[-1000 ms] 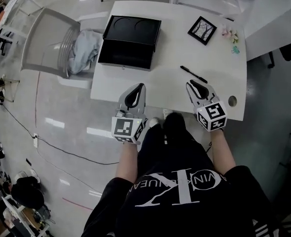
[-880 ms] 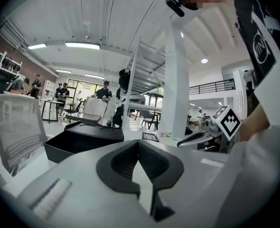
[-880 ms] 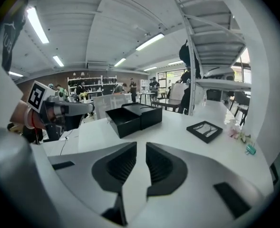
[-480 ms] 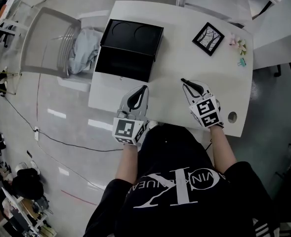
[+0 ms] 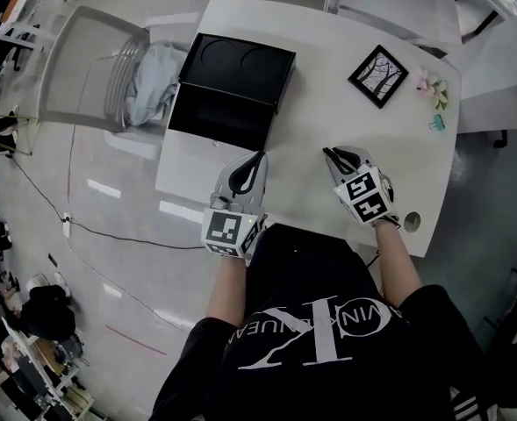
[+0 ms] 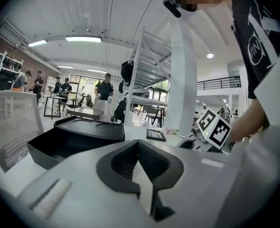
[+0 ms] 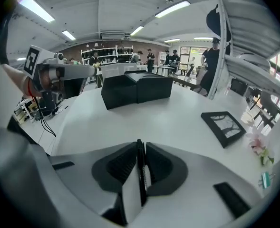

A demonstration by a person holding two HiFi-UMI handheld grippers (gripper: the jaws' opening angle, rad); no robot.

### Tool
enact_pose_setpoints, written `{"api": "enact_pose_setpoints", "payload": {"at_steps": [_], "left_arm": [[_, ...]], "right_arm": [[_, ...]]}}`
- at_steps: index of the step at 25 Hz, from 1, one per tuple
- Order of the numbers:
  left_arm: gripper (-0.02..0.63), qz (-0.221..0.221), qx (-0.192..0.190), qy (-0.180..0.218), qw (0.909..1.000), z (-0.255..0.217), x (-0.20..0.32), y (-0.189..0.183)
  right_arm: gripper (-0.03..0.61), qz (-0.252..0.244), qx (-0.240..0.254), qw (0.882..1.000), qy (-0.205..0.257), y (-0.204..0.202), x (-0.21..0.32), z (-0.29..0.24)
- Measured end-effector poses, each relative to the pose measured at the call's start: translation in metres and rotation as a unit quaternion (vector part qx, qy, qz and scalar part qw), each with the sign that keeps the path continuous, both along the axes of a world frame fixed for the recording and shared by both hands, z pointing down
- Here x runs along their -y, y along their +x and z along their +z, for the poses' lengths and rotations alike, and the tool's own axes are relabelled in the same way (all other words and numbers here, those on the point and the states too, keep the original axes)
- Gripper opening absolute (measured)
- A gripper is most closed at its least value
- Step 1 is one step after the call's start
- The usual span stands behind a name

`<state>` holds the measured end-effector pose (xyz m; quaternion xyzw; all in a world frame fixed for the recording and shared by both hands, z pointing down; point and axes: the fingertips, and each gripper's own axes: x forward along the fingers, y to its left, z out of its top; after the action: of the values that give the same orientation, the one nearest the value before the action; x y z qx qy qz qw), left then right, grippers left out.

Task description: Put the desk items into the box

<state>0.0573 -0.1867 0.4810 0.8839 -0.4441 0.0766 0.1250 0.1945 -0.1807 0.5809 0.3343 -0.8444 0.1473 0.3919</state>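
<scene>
Pen [image 7: 140, 172] clenched in right hand-held gripper [image 5: 333, 154]; left hand-held gripper [image 5: 257, 158] closed, empty; box [image 5: 219, 117] open ahead; picture frame [image 5: 378, 75] aside.

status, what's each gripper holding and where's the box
Right gripper shut on black pen. Left gripper shut, empty. Box open ahead, nothing blocking.

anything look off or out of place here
Nothing spilled or broken. The picture frame lies flat, turned askew to the desk edge, and a grey cloth sits crumpled on the chair beside the open black box.
</scene>
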Motion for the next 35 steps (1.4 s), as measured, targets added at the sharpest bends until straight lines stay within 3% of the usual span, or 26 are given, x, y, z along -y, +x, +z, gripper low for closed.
{"api": "enact_pose_setpoints", "payload": {"at_steps": [11,20,25,35], "left_arm": [[0.011,-0.024,0.005,0.009,0.9997,-0.006,0.004,0.001],[0.011,-0.042,0.007,0.018,0.999,-0.014,0.004,-0.004],[0.011,-0.061,0.005,0.018,0.998,-0.015,0.001,-0.014],[0.011,-0.082,0.004,0.028,0.9963,-0.021,0.0,-0.034]], "right_arm": [[0.019,-0.017,0.023,0.999,-0.024,-0.003,0.005,0.004],[0.044,-0.037,0.002,0.999,-0.038,-0.001,0.002,0.009],[0.048,-0.056,-0.008,0.998,-0.028,-0.001,0.004,0.009],[0.048,-0.044,0.032,0.999,-0.005,-0.017,0.017,-0.015]]}}
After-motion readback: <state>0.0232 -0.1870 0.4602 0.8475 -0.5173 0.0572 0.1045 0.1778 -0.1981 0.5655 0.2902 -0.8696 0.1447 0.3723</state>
